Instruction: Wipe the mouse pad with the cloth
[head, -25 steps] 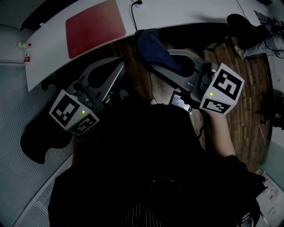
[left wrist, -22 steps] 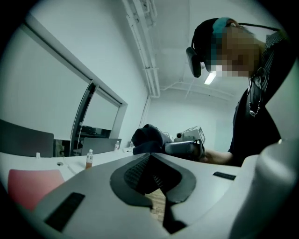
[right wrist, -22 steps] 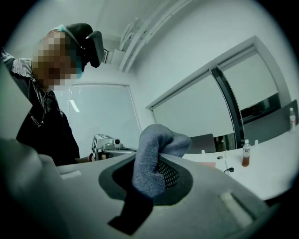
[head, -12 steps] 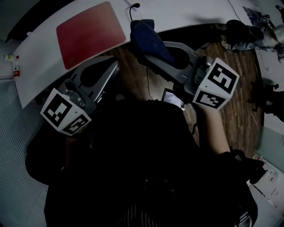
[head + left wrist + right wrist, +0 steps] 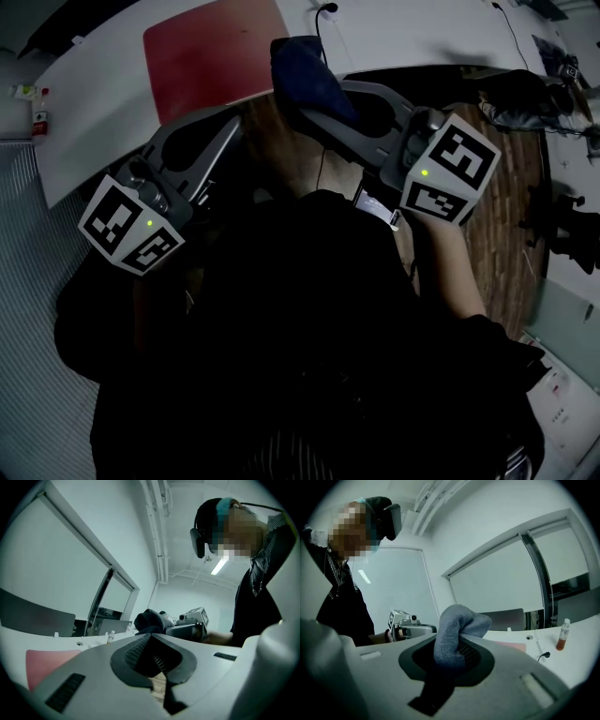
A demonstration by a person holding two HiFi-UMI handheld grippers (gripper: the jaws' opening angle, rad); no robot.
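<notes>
Cloth nearer the mouse pad now — clamped in right gripper jaws; left gripper jaws together.

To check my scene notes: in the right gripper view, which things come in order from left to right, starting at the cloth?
Grey-blue fleecy cloth, flat red mouse pad, black cable plug, small clear bottle with orange liquid.

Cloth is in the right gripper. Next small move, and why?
Probably move the right gripper leftward and down to set the cloth on the red mouse pad. The gripper is shut on the cloth, which hangs beside the pad's right edge and seems clear of its surface, so no wiping contact yet.
</notes>
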